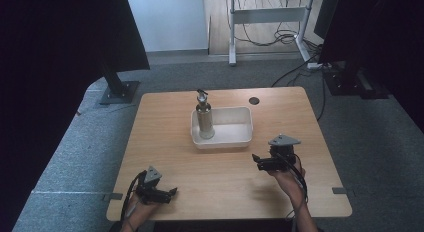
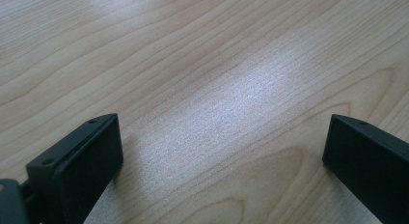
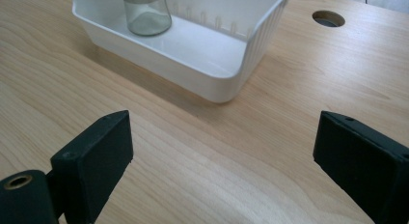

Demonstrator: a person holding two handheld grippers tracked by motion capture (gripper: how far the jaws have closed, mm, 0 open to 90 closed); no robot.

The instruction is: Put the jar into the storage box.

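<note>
A pump bottle (image 1: 204,119) stands upright in the left end of a white tray (image 1: 235,138) at the table's middle. In the right gripper view the bottle's glass base (image 3: 146,14) sits inside the tray (image 3: 226,77), just ahead of the jaws. My right gripper (image 1: 256,161) is open with nothing between its jaws, near the tray's front right corner and apart from it. My left gripper (image 1: 172,193) rests open near the table's front left edge, over bare wood (image 2: 217,103).
The wooden table (image 1: 165,157) has a round cable hole (image 1: 254,100) behind the tray, also in the right gripper view (image 3: 328,18). A desk frame with cables (image 1: 270,22) and a black stand base (image 1: 119,92) are on the carpet beyond.
</note>
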